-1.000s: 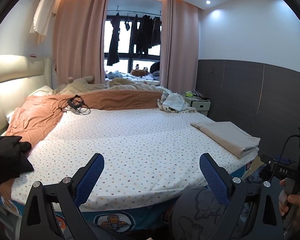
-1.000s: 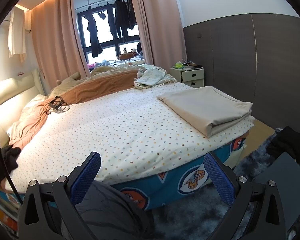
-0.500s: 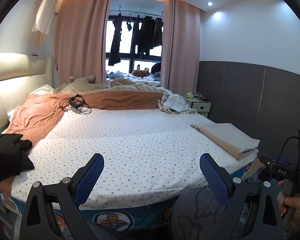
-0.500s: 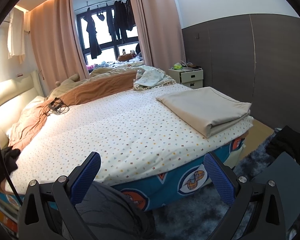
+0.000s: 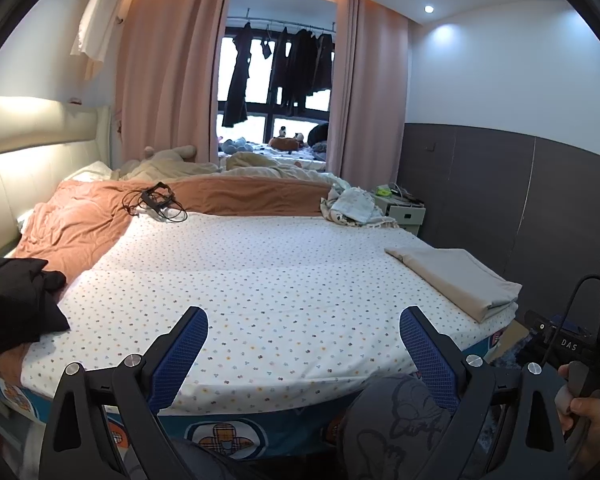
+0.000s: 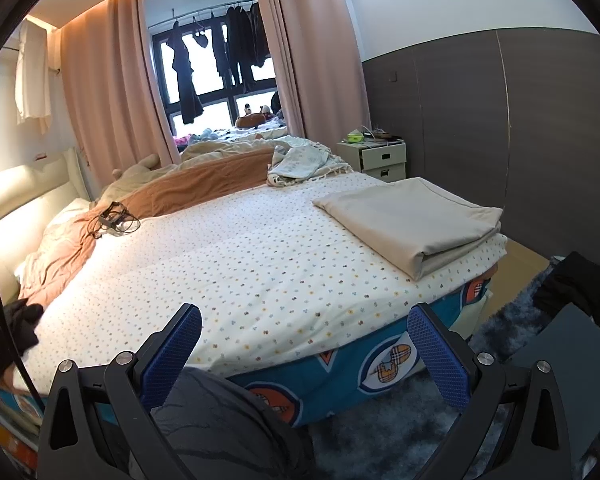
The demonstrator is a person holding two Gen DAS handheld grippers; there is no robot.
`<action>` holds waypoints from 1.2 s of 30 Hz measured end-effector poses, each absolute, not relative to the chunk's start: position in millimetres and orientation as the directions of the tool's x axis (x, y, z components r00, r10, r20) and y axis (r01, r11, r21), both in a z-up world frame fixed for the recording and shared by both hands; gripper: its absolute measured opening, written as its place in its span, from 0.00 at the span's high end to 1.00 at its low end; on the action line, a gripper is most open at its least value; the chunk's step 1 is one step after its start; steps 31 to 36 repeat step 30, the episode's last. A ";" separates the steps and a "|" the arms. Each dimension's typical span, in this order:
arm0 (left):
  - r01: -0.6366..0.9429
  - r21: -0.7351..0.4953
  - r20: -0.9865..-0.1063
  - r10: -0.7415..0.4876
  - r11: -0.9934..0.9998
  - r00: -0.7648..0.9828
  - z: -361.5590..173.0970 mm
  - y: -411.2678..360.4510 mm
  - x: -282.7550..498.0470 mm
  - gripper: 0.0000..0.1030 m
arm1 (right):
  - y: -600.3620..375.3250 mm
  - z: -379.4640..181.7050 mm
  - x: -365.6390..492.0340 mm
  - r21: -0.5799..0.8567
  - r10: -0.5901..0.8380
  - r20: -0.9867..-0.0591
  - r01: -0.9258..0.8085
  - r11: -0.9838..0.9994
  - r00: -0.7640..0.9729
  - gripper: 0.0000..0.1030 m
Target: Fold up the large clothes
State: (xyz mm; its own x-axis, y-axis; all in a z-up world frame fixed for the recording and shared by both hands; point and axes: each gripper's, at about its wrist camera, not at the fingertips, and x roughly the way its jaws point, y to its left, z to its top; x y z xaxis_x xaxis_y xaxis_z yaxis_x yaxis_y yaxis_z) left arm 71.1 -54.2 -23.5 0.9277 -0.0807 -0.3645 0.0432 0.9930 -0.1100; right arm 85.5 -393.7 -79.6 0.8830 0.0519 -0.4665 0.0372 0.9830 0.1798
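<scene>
A folded beige cloth [image 5: 456,278] [image 6: 414,218] lies at the right near corner of the bed. A crumpled black garment [image 5: 14,300] [image 6: 8,334] lies at the bed's left edge. My left gripper [image 5: 302,334] is open and empty, held off the near edge of the bed [image 5: 260,280]. My right gripper [image 6: 304,332] is open and empty, also off the near edge, left of the beige cloth. The right gripper's body, with a hand on it, shows in the left wrist view [image 5: 568,350].
An orange blanket [image 5: 88,220] and black cables [image 5: 154,202] lie at the head of the bed. A crumpled light cloth [image 6: 300,162] lies far right, beside a white nightstand [image 6: 380,156]. A dark garment [image 6: 576,284] lies on the blue rug [image 6: 500,320].
Both views have shifted only slightly. Both grippers stay open and empty.
</scene>
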 end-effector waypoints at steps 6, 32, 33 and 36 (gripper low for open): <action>0.044 -0.109 -0.365 -0.081 0.993 0.928 -23.6 -55.3 70.5 0.06 | -394.4 -79.8 89.6 0.179 0.052 -0.471 0.038 0.983 0.880 0.00; 0.029 -0.090 -0.370 -0.060 0.996 0.927 -20.2 -49.0 72.5 0.06 | -392.9 -90.3 98.9 0.195 0.061 -0.488 0.041 0.980 0.871 0.00; 0.029 -0.090 -0.370 -0.060 0.996 0.927 -20.2 -49.0 72.5 0.06 | -392.9 -90.3 98.9 0.195 0.061 -0.488 0.041 0.980 0.871 0.00; 0.029 -0.090 -0.370 -0.060 0.996 0.927 -20.2 -49.0 72.5 0.06 | -392.9 -90.3 98.9 0.195 0.061 -0.488 0.041 0.980 0.871 0.00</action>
